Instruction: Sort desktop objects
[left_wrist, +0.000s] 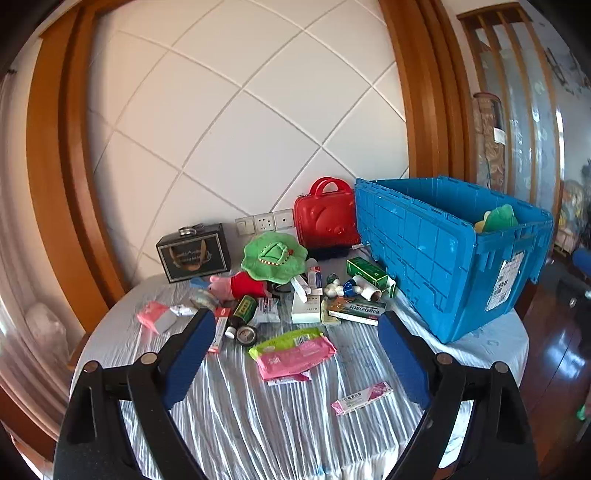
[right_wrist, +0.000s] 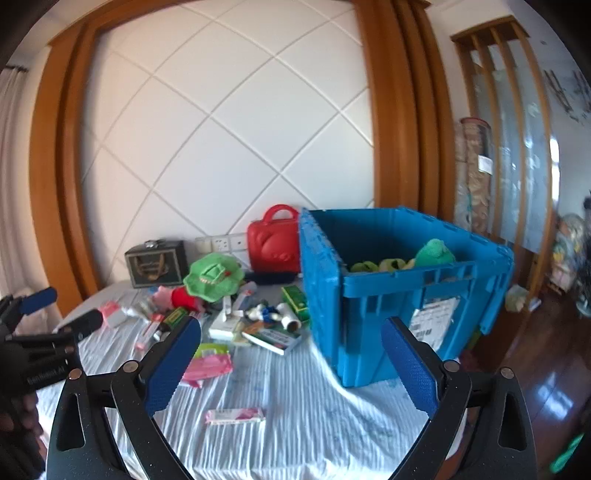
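Note:
A pile of small objects lies on the cloth-covered table: a green plush hat, a pink pig toy, medicine boxes, a dark bottle and a pink wipes pack. A small pink box lies nearer. A blue crate at right holds green plush toys. My left gripper is open and empty above the wipes pack. My right gripper is open and empty in front of the crate; the left gripper also shows at the far left.
A red toy case and a black box stand against the white tiled wall, beside wall sockets. A wooden frame and a glass partition stand right. The wood floor lies past the table's right edge.

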